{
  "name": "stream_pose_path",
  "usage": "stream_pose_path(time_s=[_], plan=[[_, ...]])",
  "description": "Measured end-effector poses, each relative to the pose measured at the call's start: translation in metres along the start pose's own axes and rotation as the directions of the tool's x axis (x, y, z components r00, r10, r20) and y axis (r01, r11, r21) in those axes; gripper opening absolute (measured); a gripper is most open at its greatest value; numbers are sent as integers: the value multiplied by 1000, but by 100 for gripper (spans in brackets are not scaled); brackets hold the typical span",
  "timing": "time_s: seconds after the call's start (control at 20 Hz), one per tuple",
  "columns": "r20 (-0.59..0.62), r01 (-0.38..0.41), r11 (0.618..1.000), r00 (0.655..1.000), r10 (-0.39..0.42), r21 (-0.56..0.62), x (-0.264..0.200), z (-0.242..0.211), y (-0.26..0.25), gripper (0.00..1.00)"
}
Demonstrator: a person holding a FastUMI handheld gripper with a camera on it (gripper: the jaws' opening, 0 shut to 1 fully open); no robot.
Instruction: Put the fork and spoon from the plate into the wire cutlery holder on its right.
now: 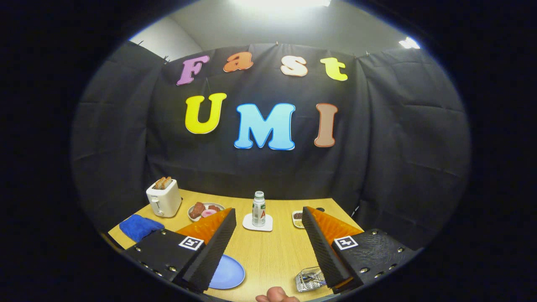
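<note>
Hovering high above the table (268, 256), gripper (268, 243) released, fingers spread wide with nothing between them. Blue plate (228, 273) low by the left finger, mostly hidden behind it; no fork or spoon to be made out on the showing part. Wire holder (309, 279) low by the right finger, something thin and pale inside, possibly cutlery, too small to tell. Bottle (259, 208) on a coaster well ahead, toaster (164, 198) and blue cloth (140, 227) off to the left. Probably either the very start or the very end. Next, if cutlery remains: tipping down toward the plate, lowering, closing on a handle.
</note>
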State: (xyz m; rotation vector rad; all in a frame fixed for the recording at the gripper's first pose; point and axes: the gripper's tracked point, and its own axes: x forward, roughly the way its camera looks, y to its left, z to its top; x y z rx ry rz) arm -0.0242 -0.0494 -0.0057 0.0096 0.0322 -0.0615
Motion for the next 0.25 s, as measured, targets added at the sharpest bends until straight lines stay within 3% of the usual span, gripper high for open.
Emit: stream_pose_path(time_s=[0.25], plan=[[53,12,999,999,-10,-30,-6,4,5,97]])
